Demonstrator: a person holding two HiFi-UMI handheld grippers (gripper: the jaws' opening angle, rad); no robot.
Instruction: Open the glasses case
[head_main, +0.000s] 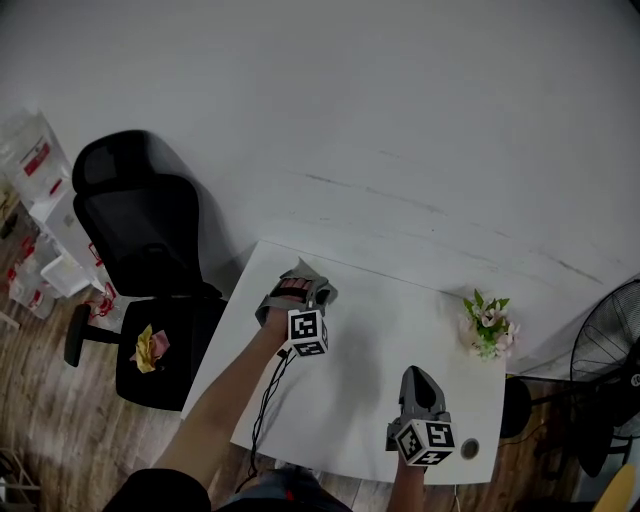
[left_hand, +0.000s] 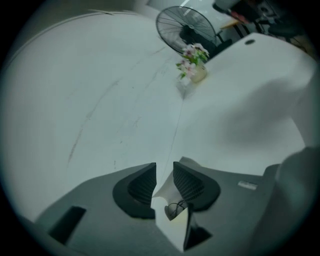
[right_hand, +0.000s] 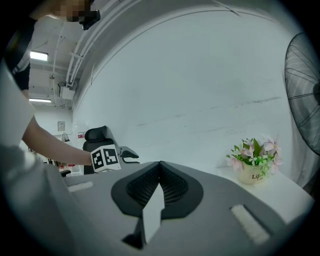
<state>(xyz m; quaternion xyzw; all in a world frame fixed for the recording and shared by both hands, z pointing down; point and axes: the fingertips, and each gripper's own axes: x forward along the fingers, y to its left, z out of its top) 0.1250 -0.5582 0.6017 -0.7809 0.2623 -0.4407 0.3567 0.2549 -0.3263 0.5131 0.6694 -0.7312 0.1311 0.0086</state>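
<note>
Glasses case: no view is showing it clearly, so I cannot tell where it is lying. The grey left gripper (left_hand: 164, 169) is tilting downward over the far left corner of the white rectangular table (head_main: 380, 330), at the end of a bare outstretched forearm (head_main: 215, 410), its jaws standing apart with only tabletop between them. The grey right gripper (right_hand: 160, 165) is pointing almost level at the table's near edge, its jaws meeting at their tips. Counting: two grippers, one table, one black office chair (head_main: 140, 230), one small pot of pink flowers (head_main: 488, 325), one black standing fan (head_main: 610, 345).
</note>
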